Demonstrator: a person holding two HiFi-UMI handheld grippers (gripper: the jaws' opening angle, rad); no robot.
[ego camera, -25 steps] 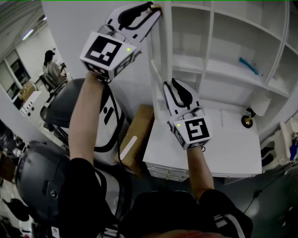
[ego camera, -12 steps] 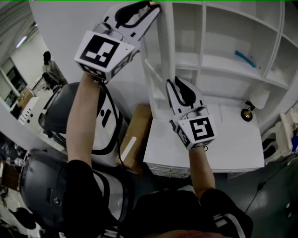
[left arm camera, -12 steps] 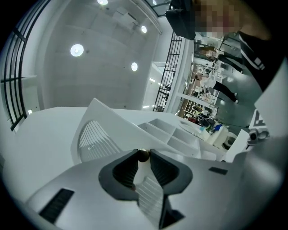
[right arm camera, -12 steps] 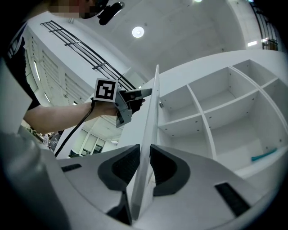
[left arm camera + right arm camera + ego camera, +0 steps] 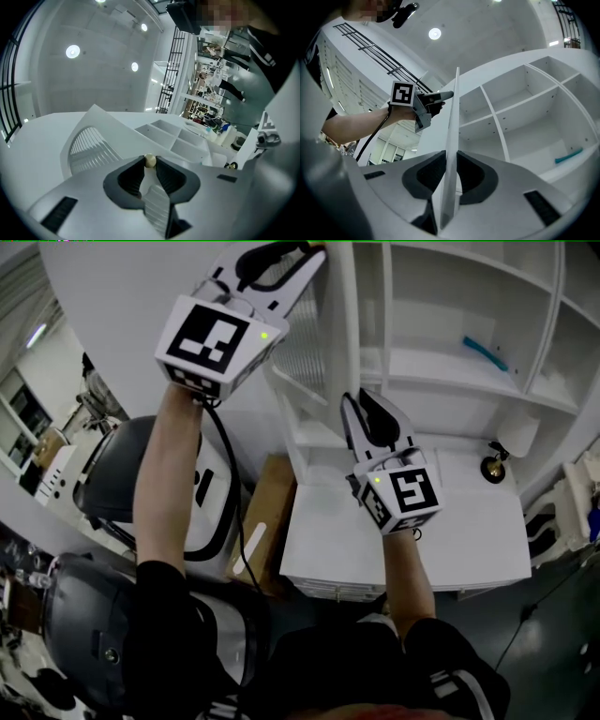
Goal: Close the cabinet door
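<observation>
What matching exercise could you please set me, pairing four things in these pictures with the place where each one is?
Things:
1 teal tool
2 cardboard box
3 cream knob
4 black-and-gold object

Places:
A on the white countertop
B on the cabinet door
C on a cabinet shelf
D beside the countertop's left edge in the head view

Pairs: 1-C; 2-D; 3-B; 4-A

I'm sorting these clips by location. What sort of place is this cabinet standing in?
Probably a lab or workshop rather than a home: the white cabinet stands nearly empty, a cardboard box lies beside it, and people stand among cluttered benches in the background.
</observation>
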